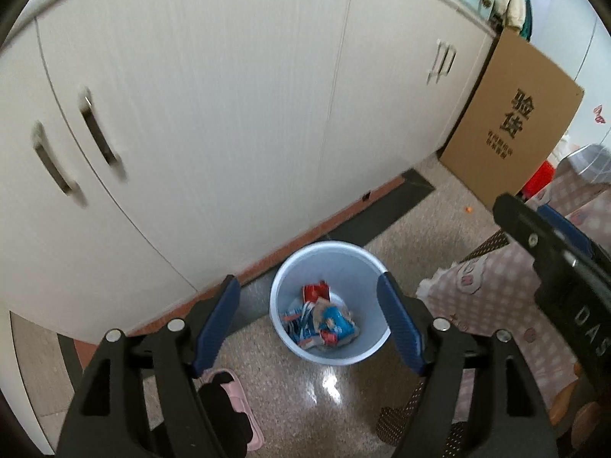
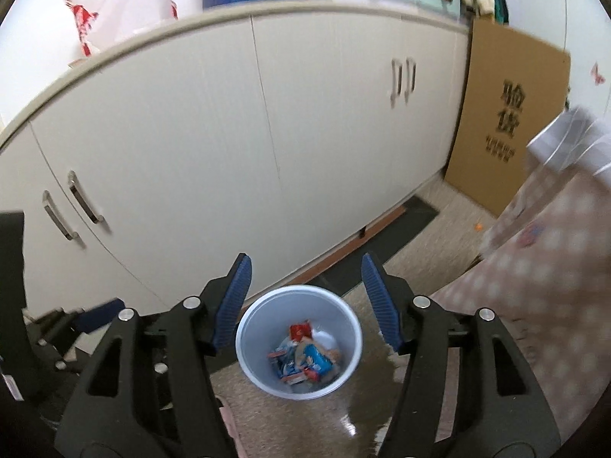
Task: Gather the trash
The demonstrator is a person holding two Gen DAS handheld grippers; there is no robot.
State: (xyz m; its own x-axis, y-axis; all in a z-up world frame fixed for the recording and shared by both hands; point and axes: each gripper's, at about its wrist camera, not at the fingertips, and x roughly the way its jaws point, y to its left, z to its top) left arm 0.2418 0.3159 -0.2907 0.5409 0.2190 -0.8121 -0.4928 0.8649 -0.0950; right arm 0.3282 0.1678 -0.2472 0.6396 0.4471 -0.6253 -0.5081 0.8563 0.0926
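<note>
Right now the trash [image 1: 319, 316], a heap of red, blue and white wrappers, is lying at the bottom of the pale blue bin [image 1: 290, 267], which is standing on the speckled floor [image 1: 305, 393] just in front of the white cabinet [image 1: 210, 114]. Both grippers are hanging above the bin w/ nothing in them: left gripper [image 1: 309, 301] is showing its 2 blue pads spread wide w/ the bin framed between; right gripper [image 2: 305, 286] is also standing apart, empty, bin seen below and between its fingers.

Outward: a cardboard sheet [image 1: 511, 126] is leaning at the cabinet's end, a pink checked cloth [image 1: 496, 286] is draping something on the right, a pink slipper [image 1: 244, 412] is lying near the bin.

Judging by this, a drop into the bin is finishing; wrappers look delivered. Next move prob. calls for turning away from the bin, scanning for more litter (a small orange bit [image 1: 469, 210] is lying on the floor by the cardboard), then reaching w/ open jaws.
</note>
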